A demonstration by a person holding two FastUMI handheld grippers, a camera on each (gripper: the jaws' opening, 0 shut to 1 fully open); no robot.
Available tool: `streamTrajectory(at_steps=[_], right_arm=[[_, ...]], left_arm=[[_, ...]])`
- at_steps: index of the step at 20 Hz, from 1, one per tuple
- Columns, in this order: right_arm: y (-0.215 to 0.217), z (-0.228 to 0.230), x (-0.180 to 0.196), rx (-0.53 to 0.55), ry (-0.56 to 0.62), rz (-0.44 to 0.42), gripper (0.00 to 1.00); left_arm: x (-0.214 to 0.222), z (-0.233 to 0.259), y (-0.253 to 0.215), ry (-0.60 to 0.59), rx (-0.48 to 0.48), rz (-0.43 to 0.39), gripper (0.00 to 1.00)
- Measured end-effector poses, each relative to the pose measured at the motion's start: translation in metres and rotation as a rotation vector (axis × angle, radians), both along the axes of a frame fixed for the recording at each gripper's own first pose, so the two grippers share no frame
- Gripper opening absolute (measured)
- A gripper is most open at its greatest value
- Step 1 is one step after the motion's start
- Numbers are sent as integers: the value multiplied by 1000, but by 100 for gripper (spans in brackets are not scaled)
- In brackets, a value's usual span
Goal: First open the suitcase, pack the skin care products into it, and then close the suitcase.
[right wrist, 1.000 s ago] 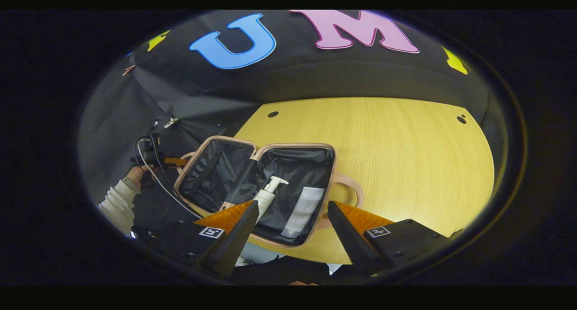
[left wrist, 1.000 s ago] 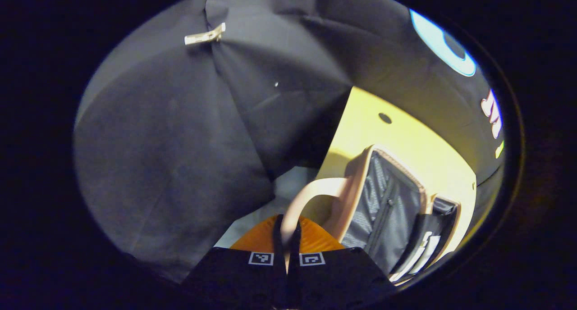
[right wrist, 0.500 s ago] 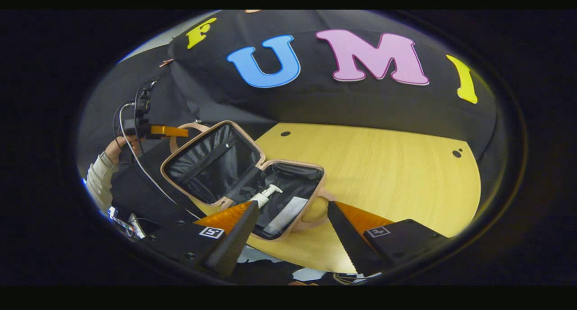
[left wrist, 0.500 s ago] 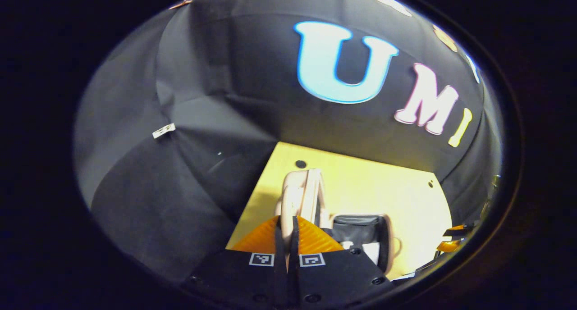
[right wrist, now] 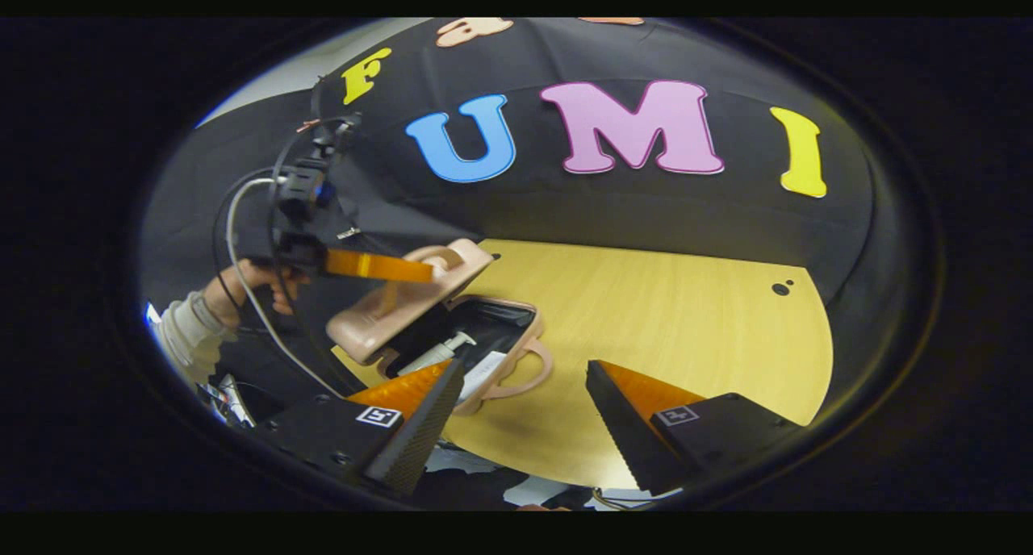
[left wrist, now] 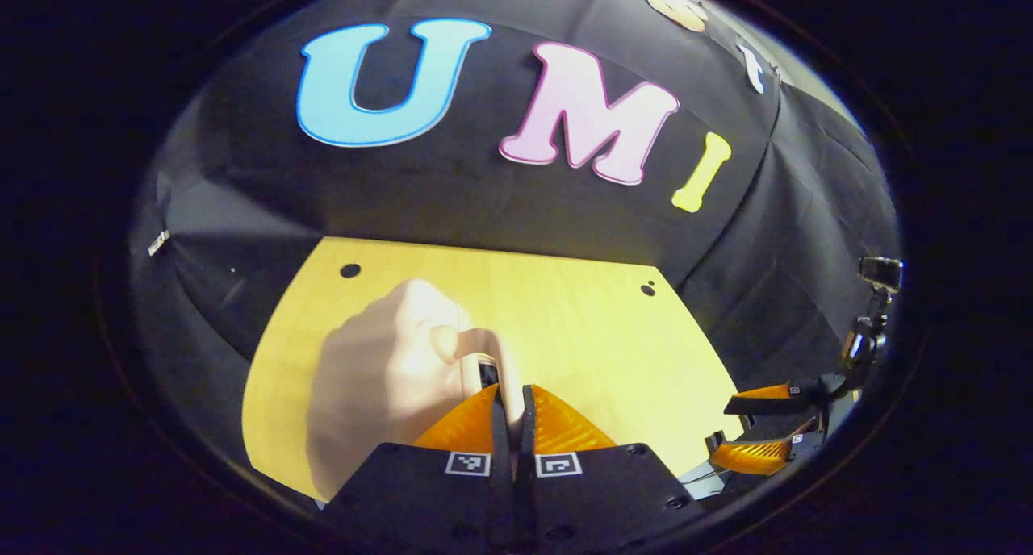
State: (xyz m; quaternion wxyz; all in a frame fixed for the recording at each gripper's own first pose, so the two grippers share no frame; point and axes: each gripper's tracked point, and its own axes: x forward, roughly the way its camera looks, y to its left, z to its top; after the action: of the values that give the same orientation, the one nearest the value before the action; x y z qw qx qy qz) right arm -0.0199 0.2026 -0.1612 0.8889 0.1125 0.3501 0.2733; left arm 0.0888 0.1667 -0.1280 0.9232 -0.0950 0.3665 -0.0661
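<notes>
Suitcase (right wrist: 403, 301) lid half-lowered, handle (left wrist: 484, 353) in left gripper (left wrist: 512, 402) jaws; right gripper (right wrist: 524, 414) jaws apart.

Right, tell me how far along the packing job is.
Done: the suitcase was opened, and a pump bottle and a white tube lie inside it. In hand: the left gripper is shut on the lid's handle, with the lid tilted partway down over the base. Left: lowering it fully shut. The right gripper hangs open.

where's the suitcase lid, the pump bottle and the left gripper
suitcase lid (right wrist: 403, 301): right gripper view, pink outer shell.
pump bottle (right wrist: 432, 355): right gripper view, white neck.
left gripper (right wrist: 424, 271): right gripper view, orange finger ends.
</notes>
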Motion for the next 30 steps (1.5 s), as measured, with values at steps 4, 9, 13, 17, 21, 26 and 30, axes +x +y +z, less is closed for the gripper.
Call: streamTrajectory(at_steps=[4, 9, 13, 17, 21, 26, 30], right_arm=[[-51, -3, -4, -25, 0, -73, 97], [-98, -11, -8, -73, -9, -123, 97], [-114, -14, -4, -88, -37, -156, 97], [-117, -3, 7, -116, -106, -150, 97], [-126, 36, 31, -115, -235, -172, 97], [-147, 123, 60, -107, -492, -275, 98], [-159, 168, 74, -152, -667, -313, 98]], left_arm=[[17, -97, -46, 69, 8, -52, 6], [19, -142, -63, 129, 2, -72, 6], [25, -125, -69, 70, 104, -94, 21], [29, -54, -77, -47, 151, -93, 83], [40, 44, -84, -264, 235, -56, 92], [27, 149, -93, -500, 308, 11, 96], [-7, 205, -104, -620, 306, 42, 96]])
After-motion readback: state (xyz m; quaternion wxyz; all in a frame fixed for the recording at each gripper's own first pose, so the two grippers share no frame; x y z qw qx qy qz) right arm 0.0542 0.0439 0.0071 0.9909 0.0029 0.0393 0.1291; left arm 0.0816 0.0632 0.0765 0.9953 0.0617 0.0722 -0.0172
